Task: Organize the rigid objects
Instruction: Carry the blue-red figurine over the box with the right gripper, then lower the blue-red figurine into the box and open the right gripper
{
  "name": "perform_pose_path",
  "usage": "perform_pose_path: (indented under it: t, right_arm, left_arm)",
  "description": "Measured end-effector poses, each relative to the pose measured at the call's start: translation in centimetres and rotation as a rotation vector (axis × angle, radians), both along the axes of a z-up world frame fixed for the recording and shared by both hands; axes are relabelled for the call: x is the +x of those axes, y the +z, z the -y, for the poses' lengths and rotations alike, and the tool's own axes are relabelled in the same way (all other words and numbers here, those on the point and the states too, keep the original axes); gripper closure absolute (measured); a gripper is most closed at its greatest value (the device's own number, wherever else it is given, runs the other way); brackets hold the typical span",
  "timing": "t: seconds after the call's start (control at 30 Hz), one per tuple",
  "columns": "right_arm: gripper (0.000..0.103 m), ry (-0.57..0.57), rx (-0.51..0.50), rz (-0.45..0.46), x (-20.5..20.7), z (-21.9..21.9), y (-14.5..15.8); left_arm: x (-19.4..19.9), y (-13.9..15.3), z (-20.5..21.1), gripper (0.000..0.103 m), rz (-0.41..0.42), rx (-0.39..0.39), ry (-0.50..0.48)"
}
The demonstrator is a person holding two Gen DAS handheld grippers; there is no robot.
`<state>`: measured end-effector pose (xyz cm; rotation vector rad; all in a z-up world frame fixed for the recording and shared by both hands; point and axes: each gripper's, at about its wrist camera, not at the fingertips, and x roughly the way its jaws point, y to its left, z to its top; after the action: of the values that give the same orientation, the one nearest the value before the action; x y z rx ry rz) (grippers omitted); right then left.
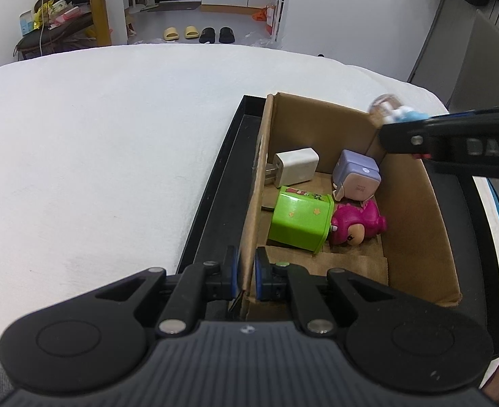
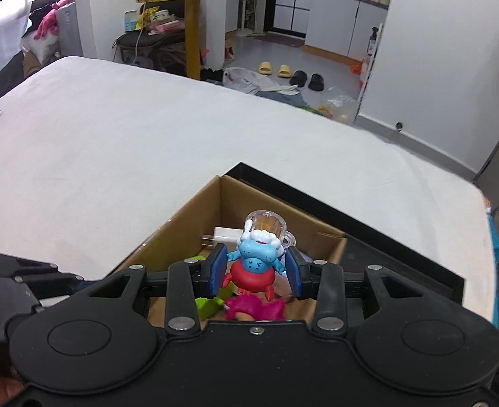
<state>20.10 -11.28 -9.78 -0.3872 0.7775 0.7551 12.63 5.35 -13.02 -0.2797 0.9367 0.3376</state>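
A cardboard box (image 1: 415,210) sits inside a black tray (image 1: 215,183) on a white bed. In it lie a white charger (image 1: 295,171), a purple cube toy (image 1: 358,176), a green tin (image 1: 298,218) and a pink figure (image 1: 358,225). My left gripper (image 1: 247,273) is shut on the box's near-left wall. My right gripper (image 2: 255,269) is shut on a blue and red figurine with a clear mug (image 2: 257,261), held above the box (image 2: 195,210). The figurine's mug (image 1: 383,107) shows in the left wrist view too.
The white bed surface (image 1: 96,156) spreads left and beyond the tray. A yellow table (image 2: 191,17) with clutter stands past the bed. Slippers (image 2: 290,73) and bags lie on the floor. The left gripper body (image 2: 18,285) shows at lower left of the right wrist view.
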Motion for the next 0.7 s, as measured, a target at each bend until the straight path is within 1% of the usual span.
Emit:
perform_pose_path:
  t: [0.2, 0.43, 0.63, 0.7]
  right_arm:
    - [0.066, 0.029, -0.026, -0.028, 0.2, -1.8, -1.3]
    - [0.066, 0.037, -0.051, -0.062, 0.6, -2.7, -2.8]
    - [0.064, 0.041, -0.026, -0.087, 0.6, -2.7, -3.9]
    - [0.061, 0.039, -0.014, -0.075, 0.2, -2.4, -3.7]
  left_arm:
    - [-0.2, 0.0, -0.4, 0.094, 0.012, -0.017, 0.006]
    - [-0.3, -0.1, -0.3, 0.094, 0.017, -0.016, 0.006]
    - [-0.4, -0.1, -0.5, 0.094, 0.022, -0.021, 0.008]
    - [-0.4, -0.1, -0.4, 0.094, 0.021, -0.022, 0.008]
